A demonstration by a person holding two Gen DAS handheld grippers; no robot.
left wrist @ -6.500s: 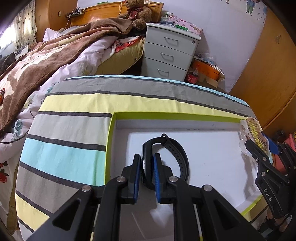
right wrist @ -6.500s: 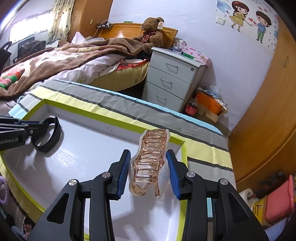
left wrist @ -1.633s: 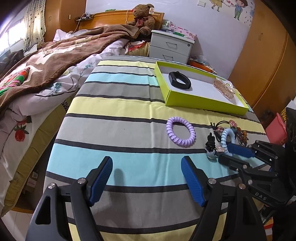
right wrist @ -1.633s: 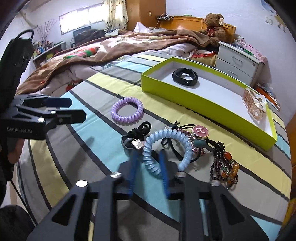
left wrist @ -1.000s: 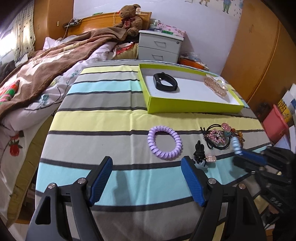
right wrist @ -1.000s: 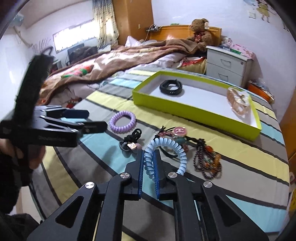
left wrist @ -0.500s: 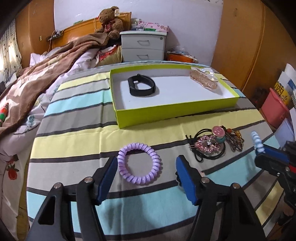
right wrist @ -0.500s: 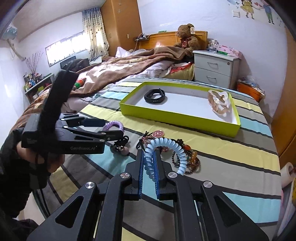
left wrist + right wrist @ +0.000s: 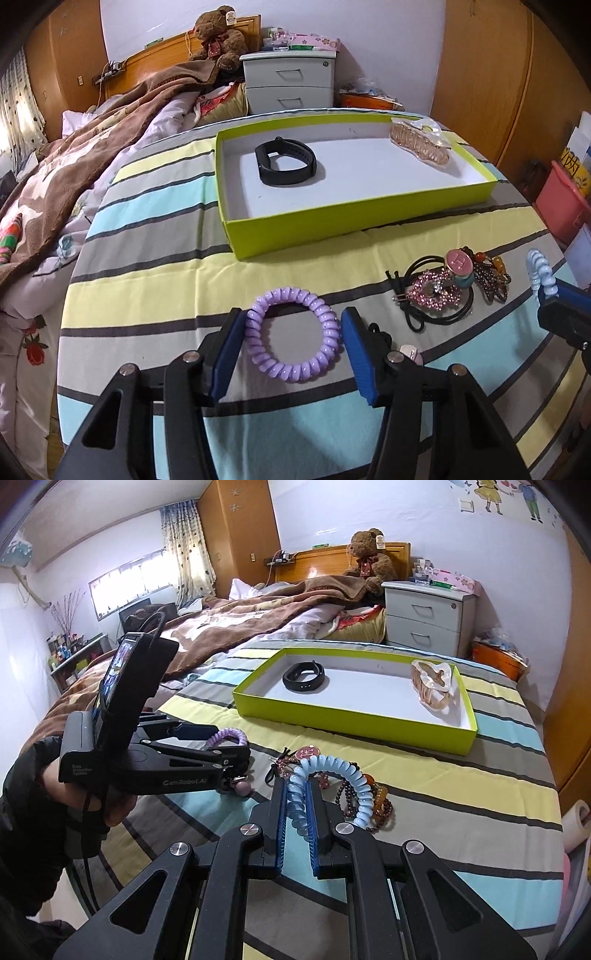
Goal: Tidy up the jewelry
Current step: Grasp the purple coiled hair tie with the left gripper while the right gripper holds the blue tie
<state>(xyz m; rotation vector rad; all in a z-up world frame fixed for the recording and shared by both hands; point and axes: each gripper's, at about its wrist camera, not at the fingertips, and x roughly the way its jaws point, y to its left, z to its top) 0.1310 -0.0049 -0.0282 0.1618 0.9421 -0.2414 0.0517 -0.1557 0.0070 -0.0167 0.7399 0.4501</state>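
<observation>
Counting two spiral ties: purple spiral tie (image 9: 291,336), blue spiral tie (image 9: 328,786).

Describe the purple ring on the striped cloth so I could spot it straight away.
Start at the green tray on the striped cloth and come toward the camera. The purple coil tie lies flat on the cloth between the left gripper, whose jaws have just been closing around it. Unlike the tangled black ties beside it, it lies alone, a plain lilac spiral.
</observation>
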